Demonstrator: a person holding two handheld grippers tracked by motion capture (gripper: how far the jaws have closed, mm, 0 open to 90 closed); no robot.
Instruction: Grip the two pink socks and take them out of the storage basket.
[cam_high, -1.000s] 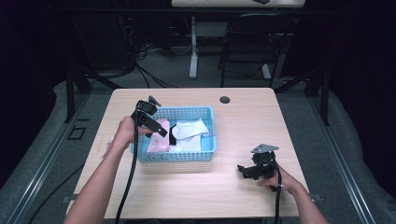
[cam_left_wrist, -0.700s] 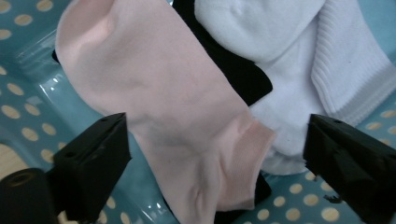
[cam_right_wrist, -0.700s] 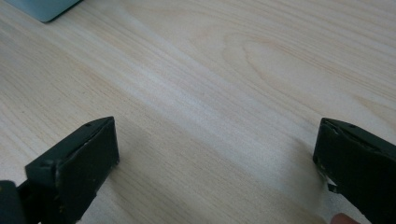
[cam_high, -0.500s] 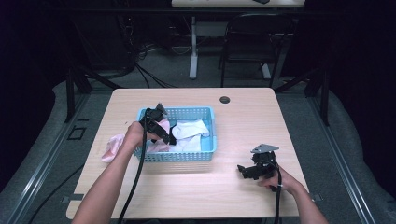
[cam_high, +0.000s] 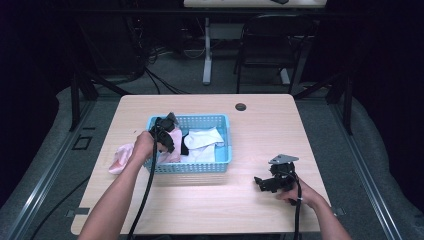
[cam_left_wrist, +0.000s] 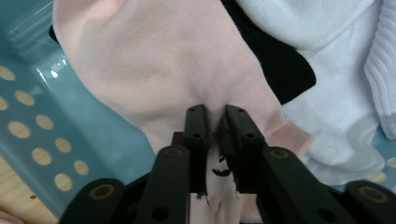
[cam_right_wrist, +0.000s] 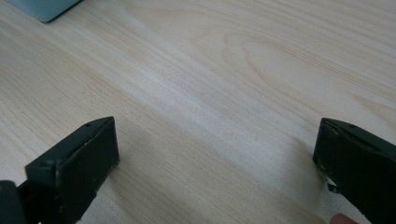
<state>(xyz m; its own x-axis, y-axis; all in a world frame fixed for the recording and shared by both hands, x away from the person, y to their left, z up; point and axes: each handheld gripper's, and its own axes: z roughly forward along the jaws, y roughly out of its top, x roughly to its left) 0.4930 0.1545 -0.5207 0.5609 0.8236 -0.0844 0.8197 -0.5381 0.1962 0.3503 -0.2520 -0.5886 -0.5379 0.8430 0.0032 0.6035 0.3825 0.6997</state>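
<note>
A blue plastic basket (cam_high: 227, 145) holds a pink sock (cam_high: 175, 145), a white sock (cam_high: 202, 142) and a black one. My left gripper (cam_high: 167, 142) reaches down into the basket's left half. Its jaws have just been closing, and in the left gripper view the left gripper (cam_left_wrist: 215, 114) pinches a fold of the pink sock (cam_left_wrist: 163, 70). The black sock (cam_left_wrist: 280, 65) and white sock (cam_left_wrist: 345, 93) lie just beyond. My right gripper (cam_high: 262, 182) rests low at the table's front right. Seen in its own view, the right gripper (cam_right_wrist: 215, 140) is open over bare wood.
Another pink sock (cam_high: 120, 157) lies on the wooden table (cam_high: 260, 125) left of the basket. A black round grommet (cam_high: 240, 106) sits near the far edge. A basket corner (cam_right_wrist: 42, 7) shows in the right gripper view. A chair stands beyond the table.
My left gripper came down from above the basket's left rim into the basket, and its jaws closed on the pink sock. The right gripper stayed put.
</note>
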